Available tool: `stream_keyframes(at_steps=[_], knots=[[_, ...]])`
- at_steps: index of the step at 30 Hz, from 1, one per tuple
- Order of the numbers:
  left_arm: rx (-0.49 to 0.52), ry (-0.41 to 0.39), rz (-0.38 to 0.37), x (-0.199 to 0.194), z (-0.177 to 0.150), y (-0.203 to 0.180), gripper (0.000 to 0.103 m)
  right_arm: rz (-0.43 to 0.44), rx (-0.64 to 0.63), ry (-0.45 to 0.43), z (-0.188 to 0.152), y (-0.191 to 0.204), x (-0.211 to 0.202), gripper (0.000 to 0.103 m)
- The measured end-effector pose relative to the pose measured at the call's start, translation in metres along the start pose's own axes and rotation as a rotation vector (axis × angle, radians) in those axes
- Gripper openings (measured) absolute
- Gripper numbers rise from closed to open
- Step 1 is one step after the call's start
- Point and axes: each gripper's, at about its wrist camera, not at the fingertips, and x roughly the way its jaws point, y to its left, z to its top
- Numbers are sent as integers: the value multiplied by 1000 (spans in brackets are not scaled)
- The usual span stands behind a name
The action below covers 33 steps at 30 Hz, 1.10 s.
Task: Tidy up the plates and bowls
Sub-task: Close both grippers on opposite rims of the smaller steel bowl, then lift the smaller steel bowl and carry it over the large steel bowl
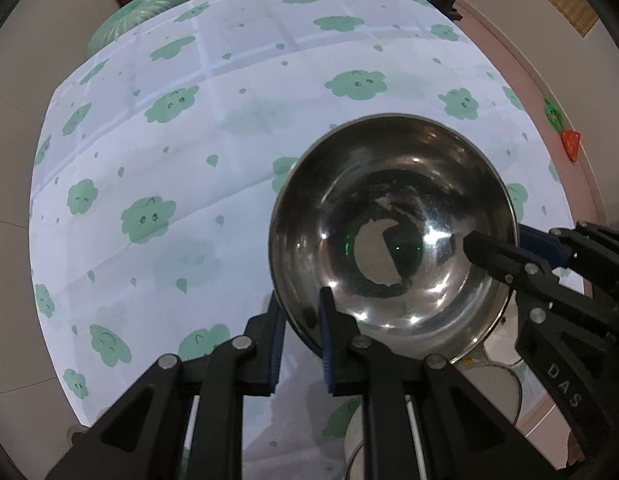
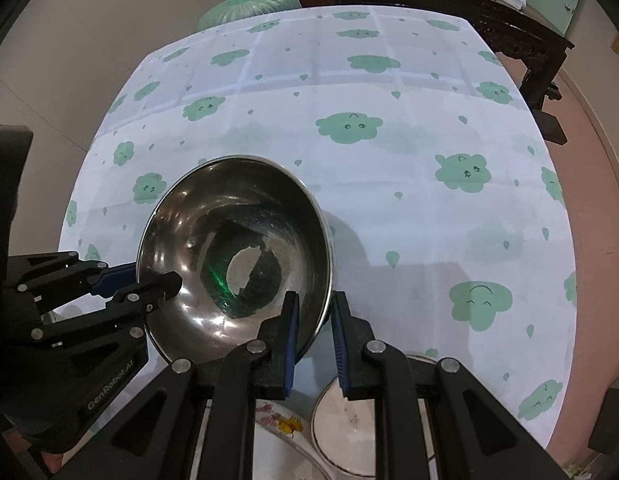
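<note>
steel bowl [image 1: 393, 236] hangs tilted above the clouded tablecloth [image 1: 213, 184], gripped at opposite rims: left gripper [image 1: 299, 336] clenched on its near-left edge, right gripper [image 2: 313, 336] clenched across from it; other dishes [image 2: 349, 420] lie directly below.

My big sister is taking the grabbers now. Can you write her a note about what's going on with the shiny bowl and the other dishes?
Left gripper: shut on the near rim of the steel bowl, one finger inside, one outside.
Right gripper: shut on the same bowl's rim, on the opposite side.
The bowl is held tilted above the cloud-print tablecloth, its inside facing you.
Below the grippers, near the table's front edge: a round white dish and a plate with a colourful print.
Done: bowl picked up with both grippers.
Left: set it down with the other dishes, probably stacked; where exactly can't be told yet.
</note>
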Motion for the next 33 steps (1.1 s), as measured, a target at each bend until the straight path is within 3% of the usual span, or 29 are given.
stream_keyframes(at_steps=[33], knots=[[50, -59, -20, -61, -54, -9, 13, -30, -4, -32, -50, 24, -63, 19]])
